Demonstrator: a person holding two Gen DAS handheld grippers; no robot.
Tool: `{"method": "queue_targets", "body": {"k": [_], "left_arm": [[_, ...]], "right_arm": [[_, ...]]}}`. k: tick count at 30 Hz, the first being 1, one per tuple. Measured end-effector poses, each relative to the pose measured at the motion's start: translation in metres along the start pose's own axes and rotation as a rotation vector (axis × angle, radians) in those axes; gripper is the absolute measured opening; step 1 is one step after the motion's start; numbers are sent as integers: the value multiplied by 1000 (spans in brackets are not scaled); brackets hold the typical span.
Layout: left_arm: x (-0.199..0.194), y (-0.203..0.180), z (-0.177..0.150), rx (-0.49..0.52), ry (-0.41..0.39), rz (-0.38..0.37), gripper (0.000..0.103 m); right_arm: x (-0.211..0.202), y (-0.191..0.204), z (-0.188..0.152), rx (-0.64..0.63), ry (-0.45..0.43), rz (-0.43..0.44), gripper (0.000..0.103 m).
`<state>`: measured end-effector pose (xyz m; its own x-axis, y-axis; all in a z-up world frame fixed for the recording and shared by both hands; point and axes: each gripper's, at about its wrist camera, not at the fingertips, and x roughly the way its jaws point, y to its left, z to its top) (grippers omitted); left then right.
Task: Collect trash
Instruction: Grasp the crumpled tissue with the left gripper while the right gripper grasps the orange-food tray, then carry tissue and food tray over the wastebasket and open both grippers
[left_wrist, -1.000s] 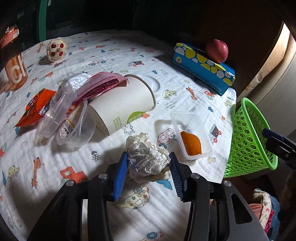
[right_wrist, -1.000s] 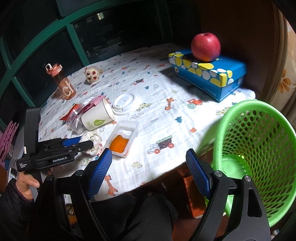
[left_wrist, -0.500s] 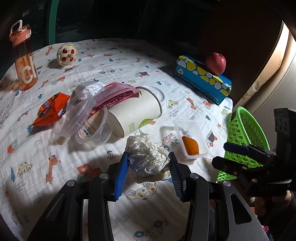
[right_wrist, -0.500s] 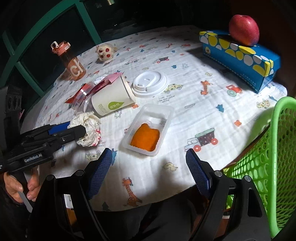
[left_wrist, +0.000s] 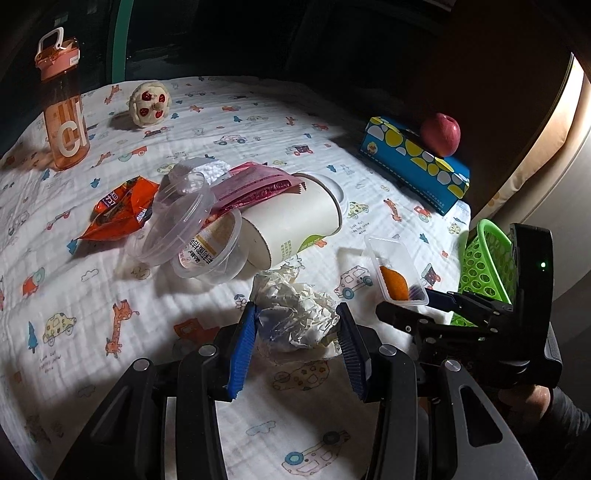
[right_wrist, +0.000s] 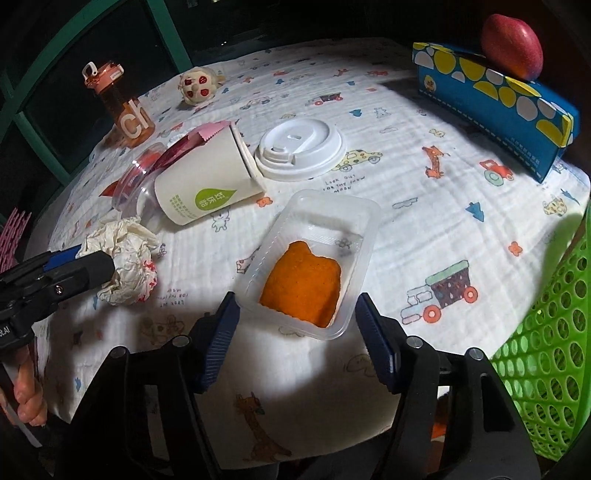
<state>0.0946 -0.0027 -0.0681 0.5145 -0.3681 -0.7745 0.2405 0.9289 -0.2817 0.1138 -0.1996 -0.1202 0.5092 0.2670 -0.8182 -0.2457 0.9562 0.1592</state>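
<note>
My left gripper (left_wrist: 295, 339) is shut on a crumpled white paper ball (left_wrist: 295, 314), which also shows in the right wrist view (right_wrist: 125, 262); whether it rests on the cloth I cannot tell. My right gripper (right_wrist: 299, 328) is open, its fingers on either side of the near end of a clear plastic tray (right_wrist: 314, 254) with an orange food scrap. A tipped paper cup (right_wrist: 207, 188), its white lid (right_wrist: 299, 147), clear plastic tubs (left_wrist: 184, 229), a pink wrapper (left_wrist: 255, 188) and an orange wrapper (left_wrist: 118, 206) lie on the table. A green mesh basket (right_wrist: 554, 369) hangs at the right table edge.
An orange water bottle (left_wrist: 62, 107), a small round toy (left_wrist: 149, 103), and a blue box (left_wrist: 410, 162) with a red apple (left_wrist: 441, 133) stand at the back of the cartoon-print tablecloth (right_wrist: 424, 221). The table's near edge is just below both grippers.
My right gripper has moved forward and left over the table until its fingers flank the plastic tray. My left gripper keeps holding the paper ball and has pulled back and up slightly.
</note>
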Motion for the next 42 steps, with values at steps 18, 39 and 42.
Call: {"method": "queue_targets", "body": {"k": [18,39,42], "left_arm": [[2,0,0,-14,0,-20,42],[1,-5,11,-6,-5,-45,42],[1,-11,13,3,-9,-55,42]], "right_arm": [[-11,-21,53,18,-120,-5,55],[-16,-42,84,38,-31,29,50],[-30,-43,82,0,-26,-6,50]]}}
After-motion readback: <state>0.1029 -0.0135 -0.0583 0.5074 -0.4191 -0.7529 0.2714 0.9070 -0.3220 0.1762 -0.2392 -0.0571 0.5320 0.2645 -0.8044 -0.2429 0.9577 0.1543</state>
